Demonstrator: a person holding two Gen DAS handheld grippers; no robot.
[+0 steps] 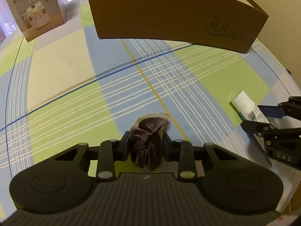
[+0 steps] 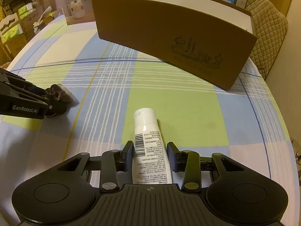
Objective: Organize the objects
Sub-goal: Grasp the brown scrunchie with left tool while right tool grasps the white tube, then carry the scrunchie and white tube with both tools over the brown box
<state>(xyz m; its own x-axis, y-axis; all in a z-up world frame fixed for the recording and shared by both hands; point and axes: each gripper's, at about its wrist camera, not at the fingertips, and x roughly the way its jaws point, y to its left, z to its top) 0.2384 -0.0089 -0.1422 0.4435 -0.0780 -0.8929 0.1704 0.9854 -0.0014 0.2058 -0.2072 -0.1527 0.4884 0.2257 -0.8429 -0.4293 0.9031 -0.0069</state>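
In the left wrist view the left gripper (image 1: 146, 144) sits at lower centre, its two fingers pressed in against a crumpled brown velvet scrunchie (image 1: 148, 141) in a clear wrapper, which bulges above and below the pads; the lower end of it is cut off by the gripper body. At the right edge of that frame the right gripper (image 1: 263, 116) shows only in part, its tips on either side of a white tube (image 1: 246, 105) lying on the plaid tablecloth (image 1: 75, 94). In the right wrist view the tube (image 2: 148, 143) lies at lower centre with its white cap toward the top of the frame and its barcode and small print facing up; the print is too small to read. The right gripper (image 2: 150, 156) straddles it: the left pad touches the tube, the right pad stands just off it, so the fingers are apart, not clamped. The tube's tail is hidden under the gripper body. An open brown cardboard box (image 2: 169, 33) with white inner walls fills the upper centre; its floor is out of sight. A humidifier carton (image 1: 35, 13) stands at upper left.
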